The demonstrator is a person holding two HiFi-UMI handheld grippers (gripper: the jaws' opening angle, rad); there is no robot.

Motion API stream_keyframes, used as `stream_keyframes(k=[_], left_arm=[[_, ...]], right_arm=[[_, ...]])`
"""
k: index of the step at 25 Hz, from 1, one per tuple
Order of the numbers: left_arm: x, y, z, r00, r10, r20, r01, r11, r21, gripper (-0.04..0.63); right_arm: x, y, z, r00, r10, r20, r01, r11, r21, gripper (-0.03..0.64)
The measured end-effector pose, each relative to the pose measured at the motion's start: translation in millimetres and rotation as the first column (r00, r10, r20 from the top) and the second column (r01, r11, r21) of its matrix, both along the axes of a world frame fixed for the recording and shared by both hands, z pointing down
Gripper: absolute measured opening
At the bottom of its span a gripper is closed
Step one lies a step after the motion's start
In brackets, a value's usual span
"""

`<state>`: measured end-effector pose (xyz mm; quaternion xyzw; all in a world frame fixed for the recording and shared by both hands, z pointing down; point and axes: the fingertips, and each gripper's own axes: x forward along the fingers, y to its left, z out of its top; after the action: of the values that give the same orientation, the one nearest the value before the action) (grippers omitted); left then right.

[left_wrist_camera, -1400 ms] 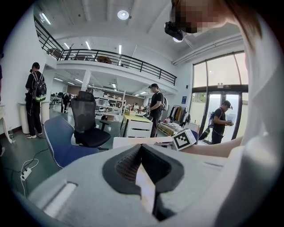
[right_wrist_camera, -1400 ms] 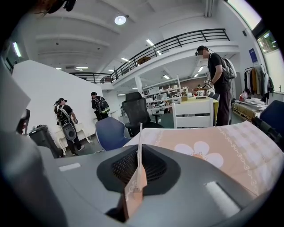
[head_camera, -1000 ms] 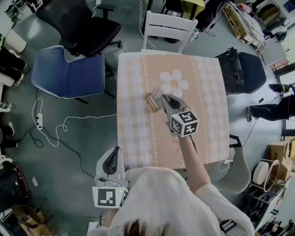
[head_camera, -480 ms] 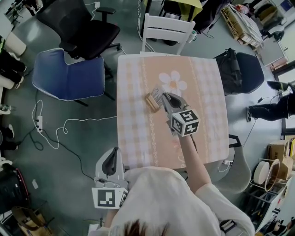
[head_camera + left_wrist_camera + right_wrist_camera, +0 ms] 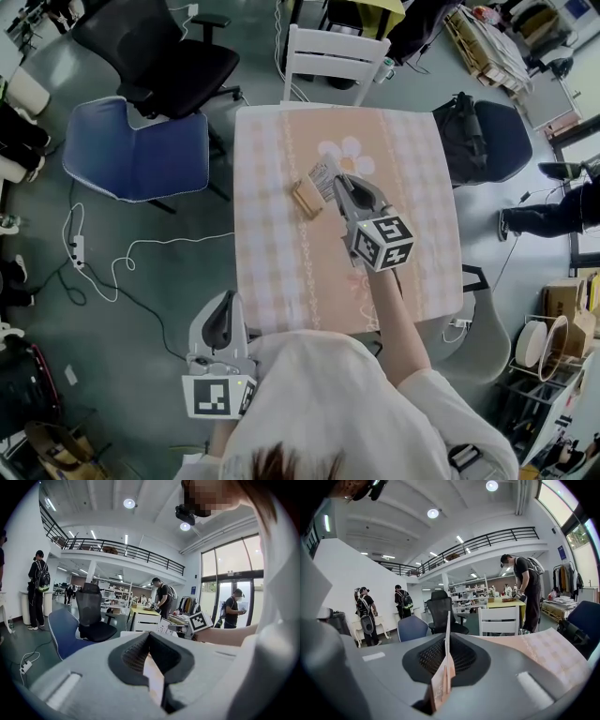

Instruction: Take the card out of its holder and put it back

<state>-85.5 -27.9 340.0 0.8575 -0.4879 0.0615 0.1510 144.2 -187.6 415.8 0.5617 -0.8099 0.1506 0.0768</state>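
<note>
The right gripper (image 5: 337,185) is clenched on the one card (image 5: 321,176), which it holds clear of the slot and just beside the single wooden holder (image 5: 304,198) on the desk (image 5: 281,272). The left gripper (image 5: 225,321), jaws together and empty, hangs well away from the holder, off the desk edge. Nothing braces the holder, so a card lowered off-line from the slot would likely push or tip it. The thin card could also bend or twist in the pinch.

On the table (image 5: 272,262) the holder (image 5: 304,199) lies just left of the card (image 5: 322,176) (a chair (image 5: 336,58) stands behind).
</note>
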Motion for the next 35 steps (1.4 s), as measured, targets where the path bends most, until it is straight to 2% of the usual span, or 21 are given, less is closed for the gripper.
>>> stream_keyframes(k=[8,15,24,35], left_arm=[[-15.1,-2.7,-8.3,0.999,0.011,0.040,-0.013,0.999,0.046,0.000],[-20.0,-2.3,-13.9,0.998,0.036,0.047,-0.039,0.997,0.070,0.000],[-12.8,4.9,-13.5,0.994,0.102,0.038,-0.104,0.992,0.073,0.000],[-16.2,10.0,-13.5,0.990,0.131,0.042,-0.134,0.988,0.079,0.000]], right_arm=[[3.3,39.4,-76.7,0.997,0.059,0.047,-0.066,0.984,0.165,0.014],[6.8,85.3,-120.6,0.992,0.105,0.074,-0.120,0.964,0.239,0.014],[9.6,143.0,-135.8,0.987,0.151,0.062,-0.162,0.953,0.257,0.014],[-6.2,207.1,-108.5,0.985,0.156,0.070,-0.167,0.969,0.185,0.014]])
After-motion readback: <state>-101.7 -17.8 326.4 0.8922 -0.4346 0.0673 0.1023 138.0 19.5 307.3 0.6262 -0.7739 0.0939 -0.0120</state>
